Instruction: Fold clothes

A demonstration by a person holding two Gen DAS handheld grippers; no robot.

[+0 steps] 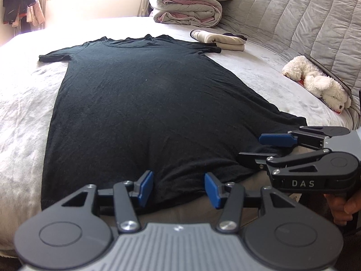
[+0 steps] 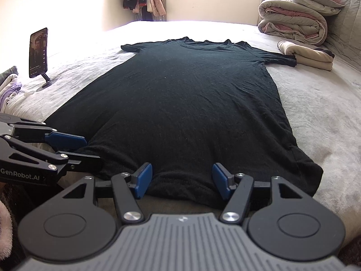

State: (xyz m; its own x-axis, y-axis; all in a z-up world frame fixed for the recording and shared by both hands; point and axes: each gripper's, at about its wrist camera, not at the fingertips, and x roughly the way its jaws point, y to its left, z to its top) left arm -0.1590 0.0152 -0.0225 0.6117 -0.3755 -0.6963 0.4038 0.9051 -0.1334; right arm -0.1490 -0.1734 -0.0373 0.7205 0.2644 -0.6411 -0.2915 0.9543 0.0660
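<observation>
black T-shirt spread flat on bed, hem at near edge, ready to fold | left claw and right claw part-open over hem, nothing pinched | lined up to grab it

Each gripper is showing the same build: a grey ribbed housing, two black round pivot discs beside that housing, black link arms fastened with silver screws, and blue pads on the fingers. The right gripper is bearing white "DAS" lettering on its side. The left gripper is bearing white "GenRobot.AI" lettering on its side.
</observation>
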